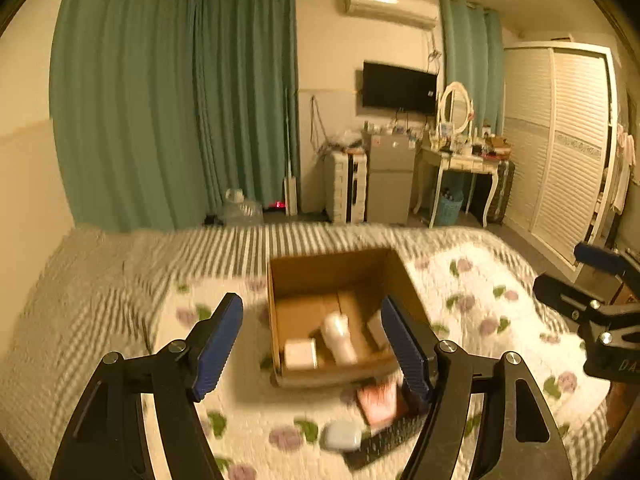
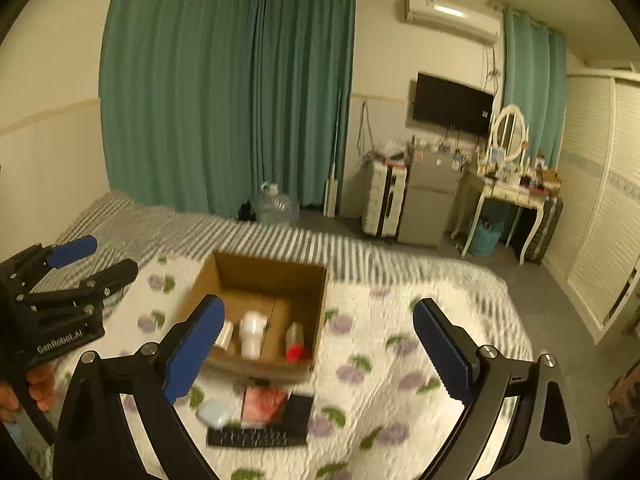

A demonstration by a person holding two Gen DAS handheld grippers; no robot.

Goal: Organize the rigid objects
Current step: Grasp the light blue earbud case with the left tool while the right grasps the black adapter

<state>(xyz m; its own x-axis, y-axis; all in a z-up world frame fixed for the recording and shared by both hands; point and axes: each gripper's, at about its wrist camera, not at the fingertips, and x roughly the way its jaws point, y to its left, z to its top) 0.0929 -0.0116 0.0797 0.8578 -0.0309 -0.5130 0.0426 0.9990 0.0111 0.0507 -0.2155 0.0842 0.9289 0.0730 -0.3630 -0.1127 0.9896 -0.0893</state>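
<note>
Counting from the left, we saw one pale blue case (image 2: 216, 413), one pink-faced packet (image 2: 264, 402) and one black keypad-like slab (image 2: 250, 437) lying on the floral quilt (image 2: 400, 344), just before one open cardboard box (image 2: 256, 280). Inside it stood one white bottle (image 2: 252, 334), one red-capped bottle (image 2: 297, 344) and perhaps one clear cup; blur hid details. Our left gripper (image 1: 312, 340) and right gripper (image 2: 320, 352) both hung spread apart, holding nothing.

Left claw (image 1: 312, 344) gapes empty over cardboard box (image 1: 332, 272) holding white bottle (image 1: 338, 336)
</note>
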